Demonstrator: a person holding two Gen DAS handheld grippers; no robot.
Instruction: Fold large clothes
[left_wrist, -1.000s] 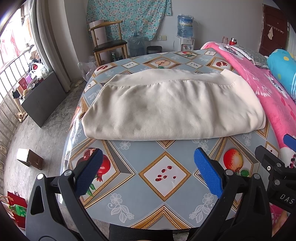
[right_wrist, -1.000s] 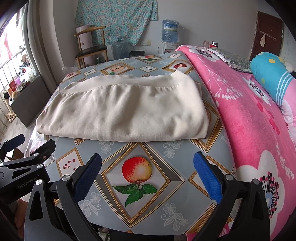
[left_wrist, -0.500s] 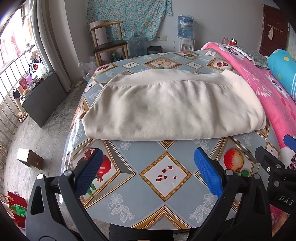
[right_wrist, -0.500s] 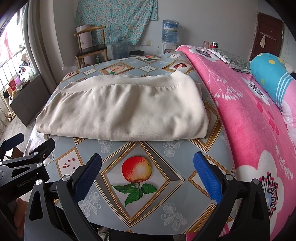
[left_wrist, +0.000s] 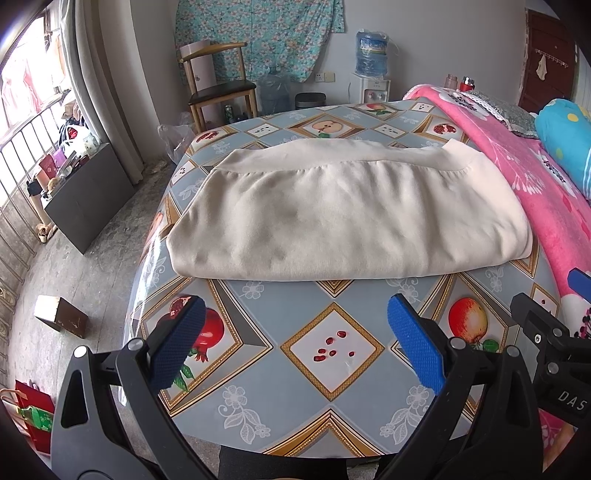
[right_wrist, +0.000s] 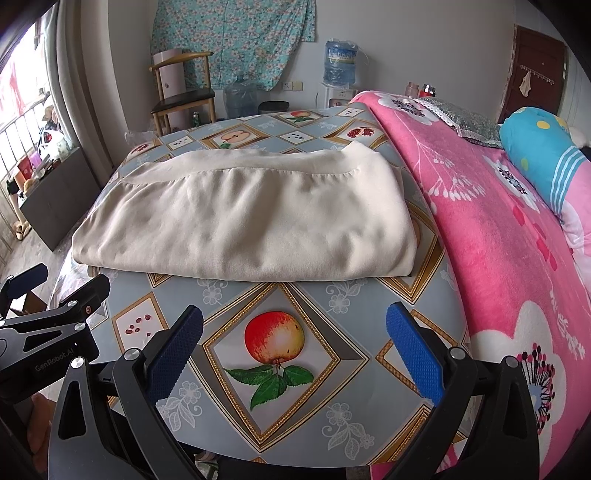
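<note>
While we look along the left tongs (left_wrist: 295, 343), whose two blue pads (left_wrist: 177, 345) stand wide apart at the bottom of the frame with nothing between them, we see one cream garment (left_wrist: 347, 218) lying folded in the middle of the picture, above and well clear of the pads. It rests on a table (left_wrist: 332, 391) covered with a blue cloth printed with fruit. From the right tongs (right_wrist: 295, 347) the same garment (right_wrist: 251, 221) fills the centre-left of the frame, again above the spread blue pads (right_wrist: 413, 354), which grip nothing; its folded edge faces us and its banded hem runs along the far side. Between pads and garment we see only bare tablecloth (right_wrist: 332, 369), with a printed apple in the right view and printed seeds in the left. We count one garment, two tongs and four blue pads. One pink blanket (right_wrist: 498, 240) takes the right side of the frame, just beside the garment's right edge, with one blue pillow (right_wrist: 535, 147) at the upper right. One wooden chair (left_wrist: 218, 88) and one water jug (left_wrist: 371, 51) stand at the top.
</note>
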